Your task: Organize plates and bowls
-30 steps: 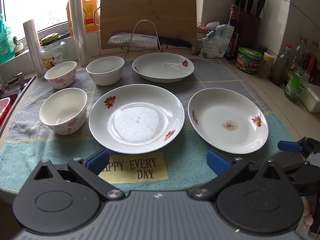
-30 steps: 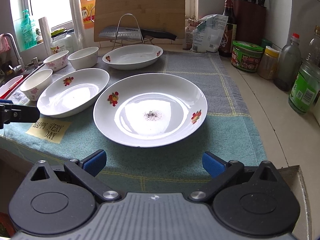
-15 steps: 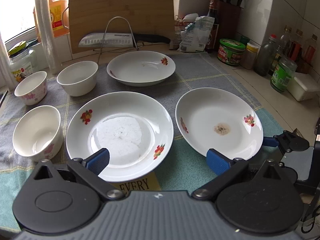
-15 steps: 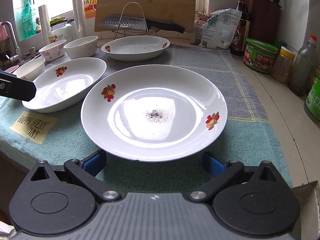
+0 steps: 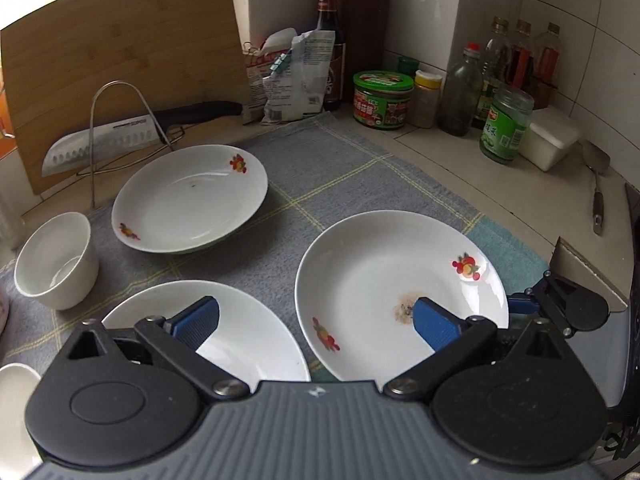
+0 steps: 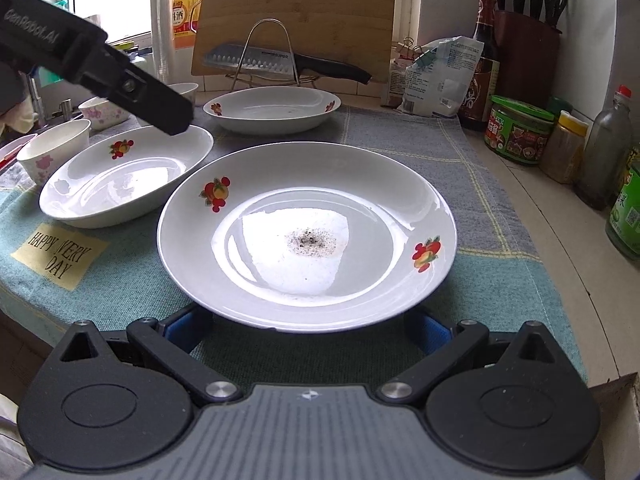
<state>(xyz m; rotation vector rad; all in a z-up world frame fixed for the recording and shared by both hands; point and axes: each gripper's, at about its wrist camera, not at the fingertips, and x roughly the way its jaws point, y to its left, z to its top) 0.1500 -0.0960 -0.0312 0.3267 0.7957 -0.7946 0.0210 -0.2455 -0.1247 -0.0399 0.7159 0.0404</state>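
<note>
Left wrist view: left gripper [image 5: 316, 322] is hovering with jaws spread wide, gripping nothing, one blue pad over the near-left plate [image 5: 244, 332], the other over the speckled plate [image 5: 384, 276]. Both plates are sitting on the checked cloth [image 5: 340, 176]. A third plate [image 5: 188, 198] is lying farther back on the cloth, just in front of the wire rack [image 5: 120, 128] holding a knife [image 5: 100, 148]. A white bowl [image 5: 56, 260] is standing to the left of it. Right gripper [image 5: 560, 304] is showing at the speckled plate's right rim; contact is too hidden to call. Jars and bottles are crowding the back corner.

Right wrist view: right gripper [image 6: 308, 330] is sitting wide open, both blue pads tucked under the near rim of the speckled plate [image 6: 360, 200], not clamping it as far as this shows. Plate is resting flat on the cloth [image 6: 500, 288], with dark specks at its centre. Left gripper [image 6: 172, 114] is reaching in from upper left above the neighbouring plate [image 6: 120, 184]. Flowered bowls [image 6: 52, 152] are lining up at the far left, the third plate [image 6: 272, 110] behind. A "HAPPY EVERY DAY" label [image 6: 60, 254] is showing on the cloth.
</note>
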